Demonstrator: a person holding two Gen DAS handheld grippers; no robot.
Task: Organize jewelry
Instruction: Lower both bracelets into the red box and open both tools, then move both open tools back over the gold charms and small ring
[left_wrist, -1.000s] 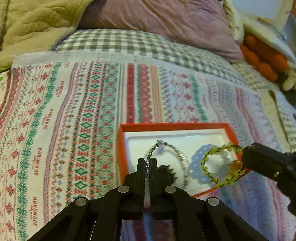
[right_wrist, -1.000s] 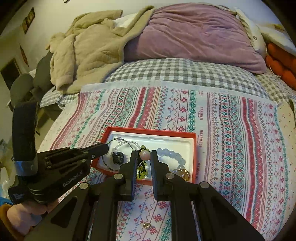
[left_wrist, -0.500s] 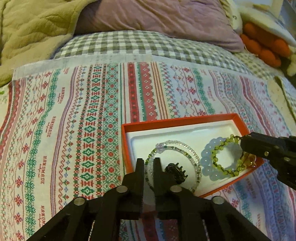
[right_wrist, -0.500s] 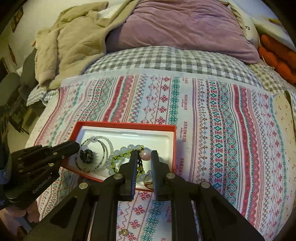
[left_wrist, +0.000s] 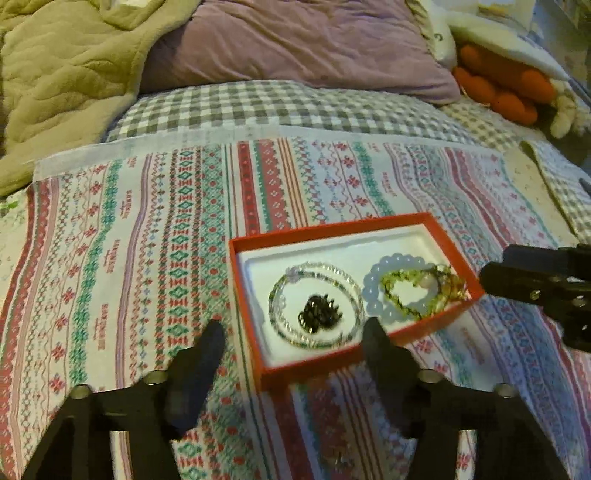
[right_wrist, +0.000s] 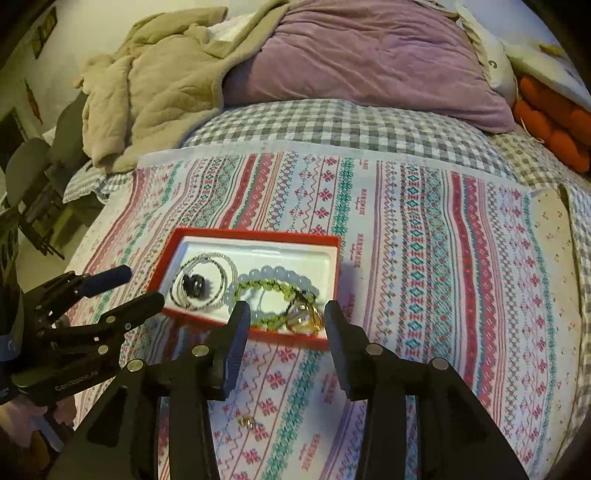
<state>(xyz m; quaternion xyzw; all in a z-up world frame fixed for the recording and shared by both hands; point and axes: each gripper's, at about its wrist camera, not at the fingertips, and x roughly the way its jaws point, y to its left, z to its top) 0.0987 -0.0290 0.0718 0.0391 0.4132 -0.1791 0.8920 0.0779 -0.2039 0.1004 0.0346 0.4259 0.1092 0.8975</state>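
On the patterned cloth (right_wrist: 424, 266) over a checked bed, a red box (right_wrist: 255, 236) is set, bracelets (right_wrist: 273, 295) laid inside. Left gripper (left_wrist: 291, 332) and right gripper (right_wrist: 282, 317), jaws just opened and empty, are angled down at its near edge.

I see a bed (right_wrist: 332, 125) filling the frame, a purple pillow (right_wrist: 369, 59) at upper centre, a beige blanket (right_wrist: 155, 92) upper left, a pale wall (right_wrist: 85, 33) behind, dim warm light
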